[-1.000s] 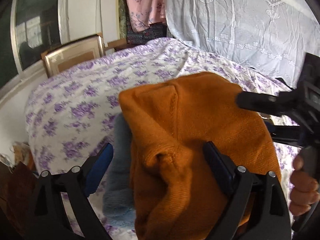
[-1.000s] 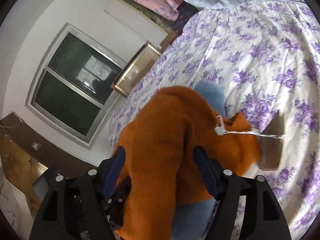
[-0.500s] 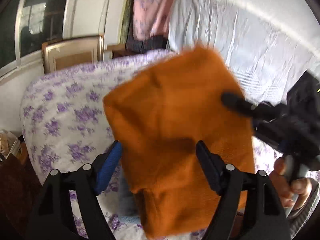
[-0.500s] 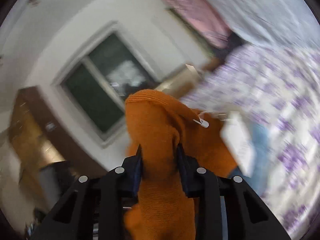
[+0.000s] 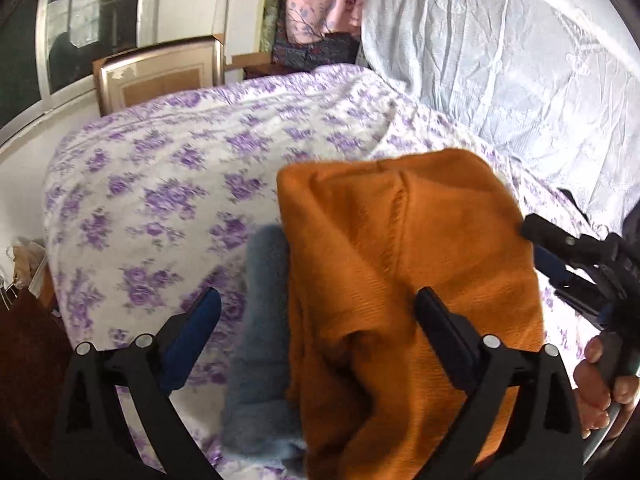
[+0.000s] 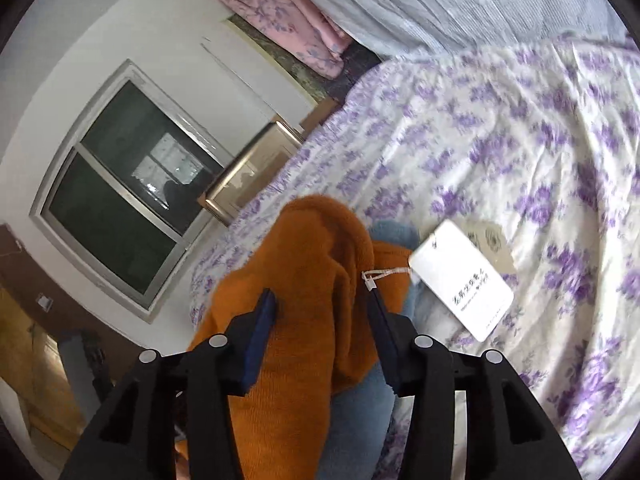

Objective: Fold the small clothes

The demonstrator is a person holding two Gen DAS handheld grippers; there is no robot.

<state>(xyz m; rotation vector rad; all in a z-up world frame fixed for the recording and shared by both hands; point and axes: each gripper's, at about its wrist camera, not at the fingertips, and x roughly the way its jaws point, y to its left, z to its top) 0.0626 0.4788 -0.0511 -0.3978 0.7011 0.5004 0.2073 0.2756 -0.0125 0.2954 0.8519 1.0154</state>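
Note:
An orange knit garment (image 5: 404, 264) lies bunched on the purple-flowered bed (image 5: 168, 184), on top of a grey-blue fleece garment (image 5: 260, 344). My left gripper (image 5: 316, 312) is open, its jaws wide apart over both garments. My right gripper (image 6: 322, 312) has its jaws partly open around a raised fold of the orange garment (image 6: 316, 280), which fills the gap between them. A white hang tag (image 6: 460, 280) on a string lies on the bed beside it. The right gripper also shows in the left wrist view (image 5: 560, 252).
A pale blue embroidered quilt (image 5: 500, 60) and pink folded bedding (image 6: 280, 24) are piled at the head of the bed. A framed picture (image 5: 160, 72) leans by the window (image 6: 120, 196). The bed's edge drops off at left.
The orange garment was lifted up off the bed by the right gripper, then brought back down. The right jaws, pinched tight on it half a second ago, have now opened partly.

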